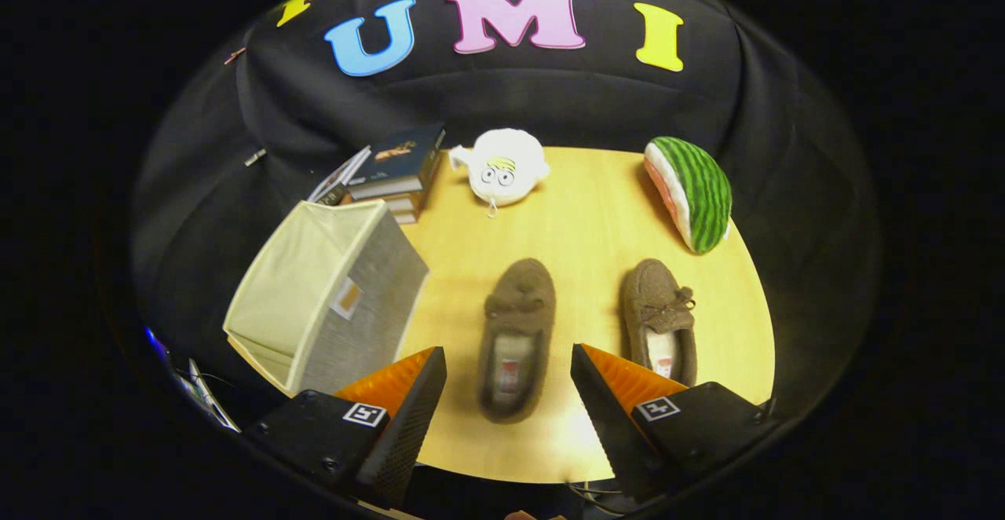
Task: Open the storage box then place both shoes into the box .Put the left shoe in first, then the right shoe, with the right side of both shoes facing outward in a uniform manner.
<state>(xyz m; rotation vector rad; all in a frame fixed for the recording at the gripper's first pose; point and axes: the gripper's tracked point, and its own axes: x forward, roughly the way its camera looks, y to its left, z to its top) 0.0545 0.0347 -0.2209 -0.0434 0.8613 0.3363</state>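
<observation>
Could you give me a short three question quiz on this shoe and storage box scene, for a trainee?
1. True or false: the gripper has its fingers shut on a shoe.
2. Which thing lies between the open fingers? A) the left brown shoe B) the right brown shoe C) the watermelon plush
3. Fill in: the storage box stands just in front of a stack of ____.

Key: 1 false, the fingers are open and hold nothing; 2 A; 3 books.

Box [330, 300] left of two shoes [517, 339]; books [400, 170] behind box.
</observation>
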